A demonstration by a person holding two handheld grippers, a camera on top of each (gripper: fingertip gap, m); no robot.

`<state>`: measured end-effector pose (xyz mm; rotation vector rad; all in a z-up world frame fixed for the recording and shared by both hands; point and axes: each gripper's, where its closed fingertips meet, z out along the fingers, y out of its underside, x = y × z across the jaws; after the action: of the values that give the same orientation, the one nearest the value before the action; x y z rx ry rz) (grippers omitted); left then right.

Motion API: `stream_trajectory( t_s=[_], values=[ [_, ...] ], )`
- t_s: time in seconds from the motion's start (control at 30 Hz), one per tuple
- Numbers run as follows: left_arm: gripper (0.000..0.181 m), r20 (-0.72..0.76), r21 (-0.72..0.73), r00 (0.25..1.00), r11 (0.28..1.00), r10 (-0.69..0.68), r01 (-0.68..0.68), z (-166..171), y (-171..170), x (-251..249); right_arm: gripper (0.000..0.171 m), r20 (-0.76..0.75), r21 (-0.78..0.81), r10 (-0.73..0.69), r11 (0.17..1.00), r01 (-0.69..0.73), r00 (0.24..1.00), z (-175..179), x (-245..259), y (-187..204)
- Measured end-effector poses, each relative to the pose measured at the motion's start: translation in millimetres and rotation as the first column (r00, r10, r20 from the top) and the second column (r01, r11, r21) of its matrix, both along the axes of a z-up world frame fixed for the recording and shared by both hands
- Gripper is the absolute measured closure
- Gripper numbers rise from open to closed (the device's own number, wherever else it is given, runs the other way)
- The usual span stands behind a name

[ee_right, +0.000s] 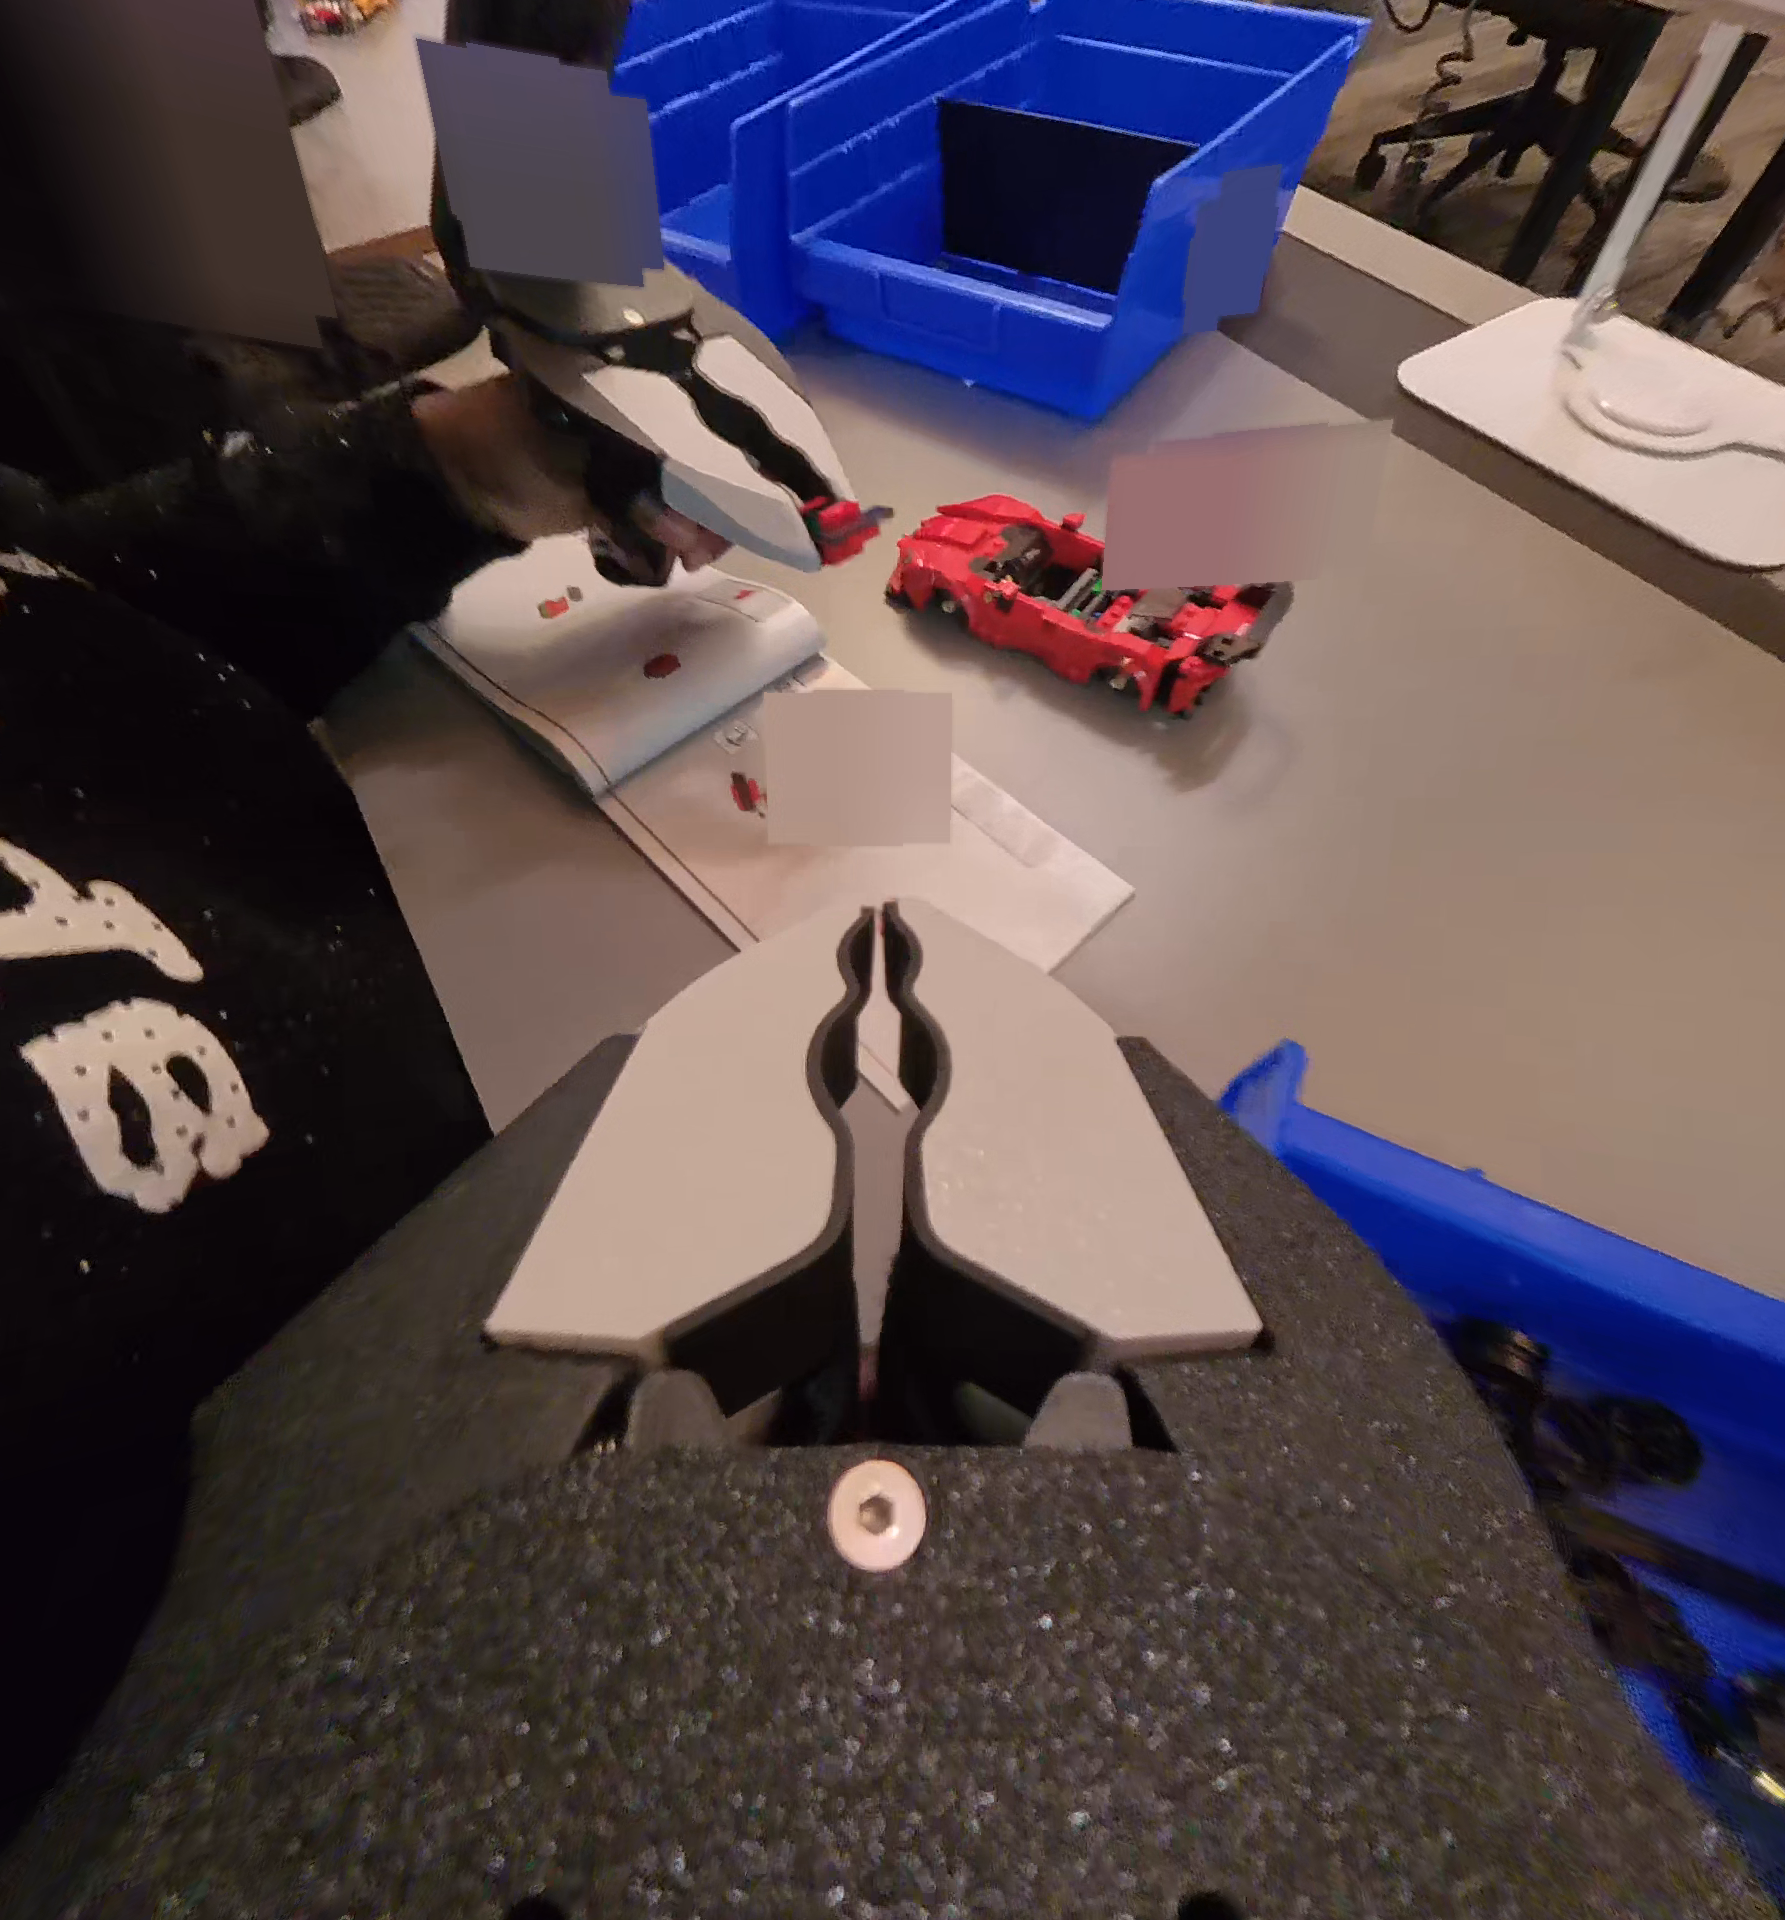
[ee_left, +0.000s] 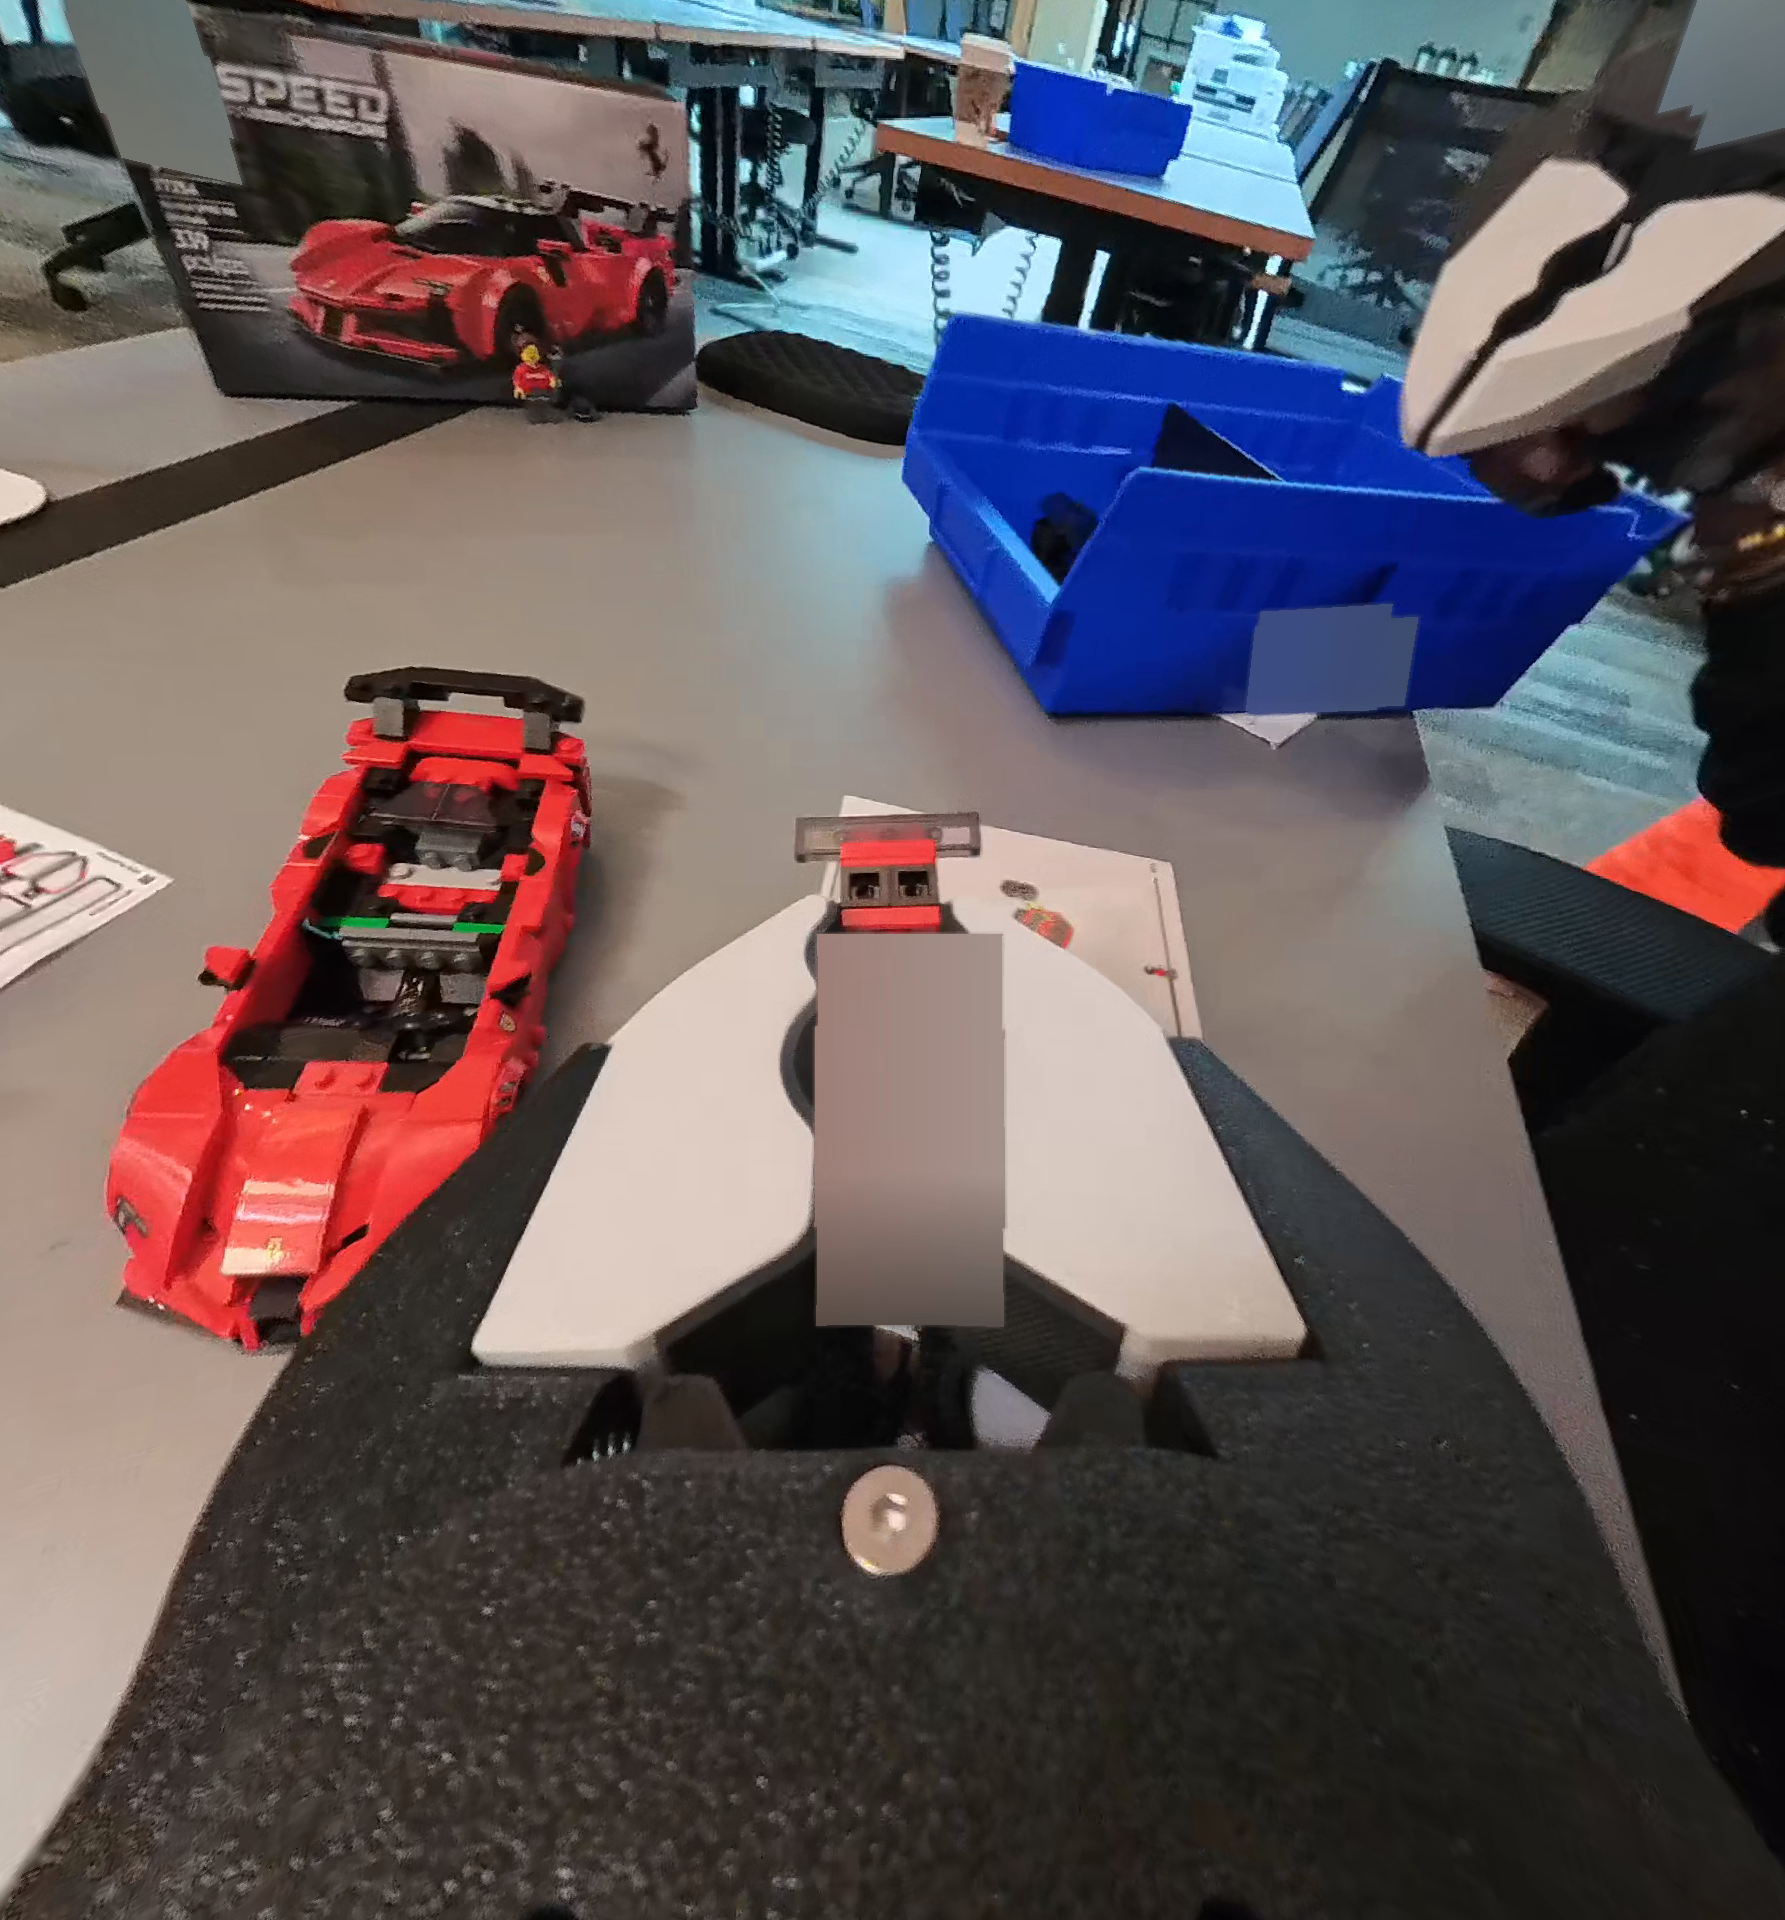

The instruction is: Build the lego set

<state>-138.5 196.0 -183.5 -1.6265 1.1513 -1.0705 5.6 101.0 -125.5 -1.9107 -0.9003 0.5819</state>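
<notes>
A red lego car (ee_left: 358,997) with an open top lies on the grey table, left of my left gripper (ee_left: 888,914). My left gripper is shut on a small red, black and smoky-clear lego piece (ee_left: 886,868), held above an open instruction booklet (ee_left: 1096,914). The right wrist view shows that left gripper (ee_right: 826,530) with the piece (ee_right: 844,525) beside the car (ee_right: 1075,613). My right gripper (ee_right: 886,920) is shut and empty above the booklet (ee_right: 659,665). It also shows in the left wrist view (ee_left: 1428,416), raised over a blue bin (ee_left: 1231,540).
The set's box (ee_left: 441,229) stands at the back left. A sticker sheet (ee_left: 26,894) lies at the left edge. A blue bin (ee_right: 1054,197) sits behind the car; another blue bin (ee_right: 1594,1455) with dark parts is at the lower right. A person's dark sleeve (ee_right: 140,831) fills the left. The left gripper's tips are roughly 20 cm from the right gripper's.
</notes>
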Motion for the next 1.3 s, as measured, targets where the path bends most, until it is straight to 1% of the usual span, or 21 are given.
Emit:
stream_trajectory(
  t_s=[0.07, 0.17, 0.27, 0.33, 0.4, 0.53, 0.63, 0.83, 1.0, 1.3],
  values=[
    [0.165, 0.007, -0.023, 1.000, 1.000, 0.005, -0.005, -4, 2, -1, 0.160, -0.010, -0.063, 0.010, 0.998, -0.010, 1.000, -13, -17, 2],
    [0.164, -0.002, -0.026, 1.000, 1.000, 0.008, -0.008, -10, 3, -3, 0.151, 0.061, -0.223, -0.002, 0.975, 0.016, 0.998, -55, -33, 6],
    [0.165, 0.001, 0.010, 0.998, 0.998, 0.056, -0.056, -8, 11, -8, 0.134, 0.056, -0.362, -0.002, 0.932, 0.022, 0.998, -92, -45, 8],
    [0.165, 0.002, 0.028, 0.996, 0.996, 0.089, -0.089, -6, 17, -14, 0.126, 0.035, -0.401, 0.001, 0.916, 0.013, 0.999, -105, -51, 10],
    [0.165, -0.009, 0.033, 0.993, 0.993, 0.115, -0.115, -9, 21, -18, 0.121, 0.055, -0.409, -0.003, 0.912, 0.025, 0.998, -116, -51, 14],
    [0.165, -0.029, 0.015, 0.992, 0.993, 0.119, -0.119, -16, 22, -21, 0.114, 0.090, -0.401, 0.029, 0.916, 0.010, 0.996, -121, -52, 14],
    [0.165, -0.008, -0.006, 0.993, 0.993, 0.114, -0.114, -15, 22, -20, 0.113, 0.136, -0.380, 0.045, 0.925, 0.010, 0.990, -122, -51, 16],
    [0.165, -0.003, -0.013, 0.993, 0.993, 0.116, -0.116, -15, 22, -21, 0.113, 0.191, -0.400, 0.072, 0.916, 0.010, 0.979, -131, -54, 15],
    [0.164, -0.005, -0.012, 0.993, 0.993, 0.116, -0.116, -15, 22, -21, 0.111, 0.195, -0.399, 0.071, 0.917, 0.013, 0.978, -131, -55, 14],
    [0.165, -0.011, -0.010, 0.994, 0.994, 0.113, -0.113, -16, 21, -20, 0.112, 0.172, -0.397, 0.050, 0.918, 0.023, 0.984, -131, -55, 16]
  ],
)
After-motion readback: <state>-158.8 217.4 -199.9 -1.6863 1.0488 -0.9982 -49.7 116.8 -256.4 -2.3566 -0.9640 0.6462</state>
